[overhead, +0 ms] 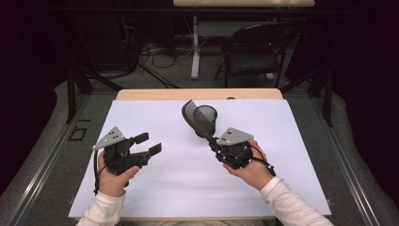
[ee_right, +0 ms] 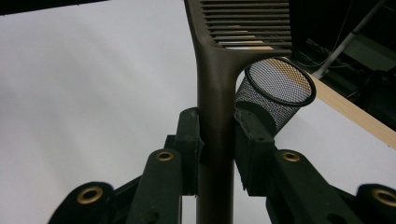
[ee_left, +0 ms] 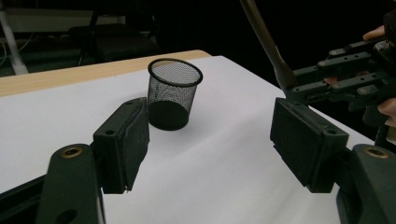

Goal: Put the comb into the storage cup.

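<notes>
A black mesh cup (overhead: 205, 117) (ee_left: 173, 93) (ee_right: 275, 91) stands upright on the white sheet (overhead: 282, 141), towards the back middle. My right gripper (overhead: 215, 141) (ee_right: 217, 149) is shut on the handle of a dark slotted spatula (ee_right: 217, 93) (overhead: 188, 115). Its slotted head rises beside the cup, up and to the left of it in the high view. In the left gripper view the spatula's handle (ee_left: 266, 37) slants up from the right gripper (ee_left: 299, 88). My left gripper (overhead: 149, 143) (ee_left: 210, 140) is held above the sheet's left side, open, with nothing between its jaws.
The wooden table edge (overhead: 155, 94) runs along the back of the sheet. Behind the table stand a dark chair (overhead: 256, 52) and a white table leg (overhead: 195, 47) among floor cables. Bare white sheet lies between and in front of the two hands.
</notes>
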Motion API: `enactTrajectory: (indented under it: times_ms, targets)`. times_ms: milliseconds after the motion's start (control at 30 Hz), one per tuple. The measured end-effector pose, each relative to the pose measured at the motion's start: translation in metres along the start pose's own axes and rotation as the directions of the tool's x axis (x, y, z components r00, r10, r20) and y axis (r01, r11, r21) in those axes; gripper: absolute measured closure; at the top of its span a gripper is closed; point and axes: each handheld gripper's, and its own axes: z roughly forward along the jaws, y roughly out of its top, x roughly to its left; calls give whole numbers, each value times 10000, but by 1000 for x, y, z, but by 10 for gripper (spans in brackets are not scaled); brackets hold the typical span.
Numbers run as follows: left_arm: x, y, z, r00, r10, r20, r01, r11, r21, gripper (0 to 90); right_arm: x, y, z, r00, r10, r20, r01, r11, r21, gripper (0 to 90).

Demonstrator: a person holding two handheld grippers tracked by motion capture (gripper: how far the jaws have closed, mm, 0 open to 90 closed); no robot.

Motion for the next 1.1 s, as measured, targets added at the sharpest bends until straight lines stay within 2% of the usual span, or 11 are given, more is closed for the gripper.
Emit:
enactTrajectory:
  times_ms: [133,333,567,767,867,933,1100]
  targets:
    - [0,5,1,10000,-82,46,83,9999,-84,292,2,2,1,10000,-36,-59,35,9999,-156,729]
    - [0,11,5,9997,-146,206,145,9999,53,292,6,4,3,9999,-94,-37,92,9992,-382,729]
    - [1,16,12,9978,-405,515,390,9988,303,297,10,5,6,9998,-175,39,177,9981,-591,729]
    - [0,20,15,9951,-669,721,663,9977,114,309,11,4,8,10000,-3,29,6,9964,-851,729]
    - [0,21,16,9946,-672,787,671,9977,39,315,13,3,9,10000,-3,74,9,9960,-891,729]
    - [0,23,17,9917,-815,999,826,9966,-69,317,14,3,10,10000,-9,96,19,9952,-980,729]
    - [0,26,18,9909,-819,1065,834,9965,-102,336,15,2,11,9999,26,160,-8,9944,-1060,729]
